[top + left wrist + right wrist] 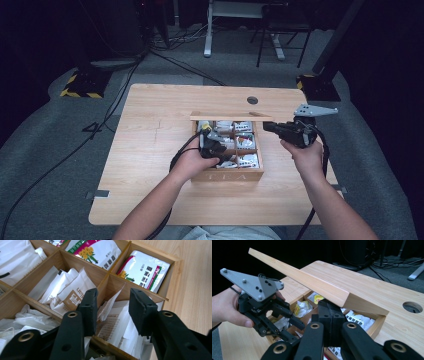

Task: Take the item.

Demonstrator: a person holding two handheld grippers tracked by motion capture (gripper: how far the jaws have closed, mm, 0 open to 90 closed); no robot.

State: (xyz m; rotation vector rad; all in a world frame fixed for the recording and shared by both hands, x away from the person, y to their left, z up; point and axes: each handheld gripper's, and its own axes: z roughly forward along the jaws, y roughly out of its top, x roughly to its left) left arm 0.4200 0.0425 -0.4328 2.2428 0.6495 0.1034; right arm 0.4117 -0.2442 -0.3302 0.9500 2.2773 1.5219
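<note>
Wooden and light-grained, the compartmented tea box [227, 175] sits mid-table [150, 150] in the high view, its hinged wooden lid [231, 118] raised at the far edge; the left gripper [214, 145] dips into the near-left compartments while the right gripper [270, 127] waits at the lid's right end. Along the left gripper's jaws, spread wide and holding nothing, a white paper tea sachet [110, 305] stands directly between and beyond them, its long axis upright. The right gripper view shows its jaws pressed together, empty, just under the lid.
</note>
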